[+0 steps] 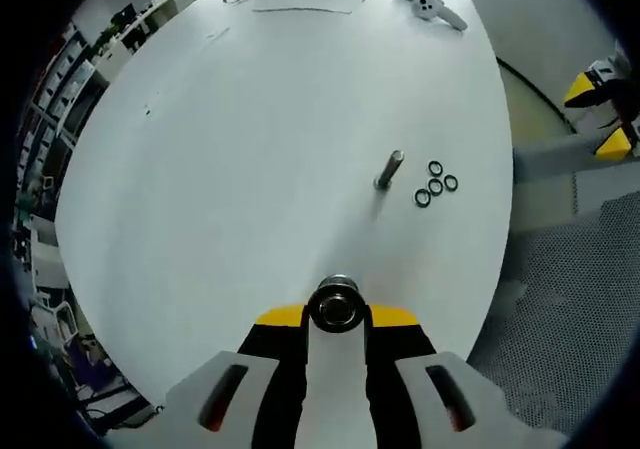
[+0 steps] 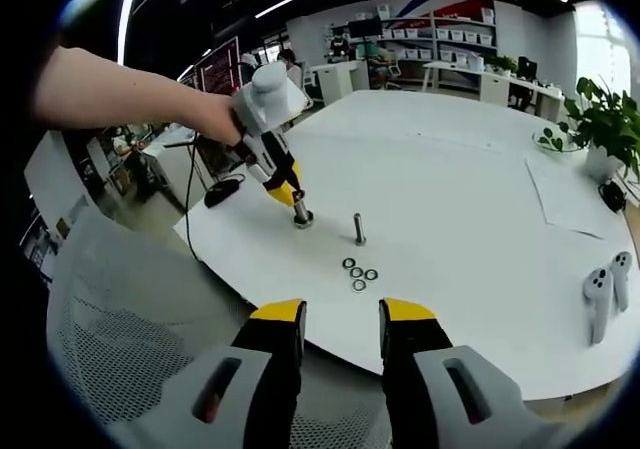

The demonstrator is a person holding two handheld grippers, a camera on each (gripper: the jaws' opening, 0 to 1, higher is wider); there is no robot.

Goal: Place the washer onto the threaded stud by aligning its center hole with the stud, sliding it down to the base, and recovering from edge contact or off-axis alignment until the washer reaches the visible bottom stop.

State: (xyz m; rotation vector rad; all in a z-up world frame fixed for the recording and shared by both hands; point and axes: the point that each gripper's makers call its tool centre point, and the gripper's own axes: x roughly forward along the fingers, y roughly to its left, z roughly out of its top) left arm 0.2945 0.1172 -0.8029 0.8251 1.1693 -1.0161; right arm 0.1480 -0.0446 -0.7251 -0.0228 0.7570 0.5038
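Table: a large round white table carries all the small parts; a mesh-backed chair stands at its near edge in the right gripper view.
Left tongs: the left tongs, yellow-tipped, are clamped on a short metal stud, seen end-on between the tips in the left gripper view. In the right gripper view the same tongs, held in a person's hand, point down with that stud touching the table.
Right tongs: the right tongs stand apart with nothing between them, hovering over the table's near edge, well short of the parts.
Second stud: a loose threaded stud stands upright on the table, well ahead of the left tongs and a little to the right; in the right gripper view it stands just right of the left tongs' tips.
Washers: four small dark washers lie flat in a tight cluster just beside the loose stud; in the right gripper view the cluster lies between that stud and the right tongs. None sits on either stud.
Far side: two white hand controllers and a sheet of paper rest on the table; a potted plant stands at its rim.
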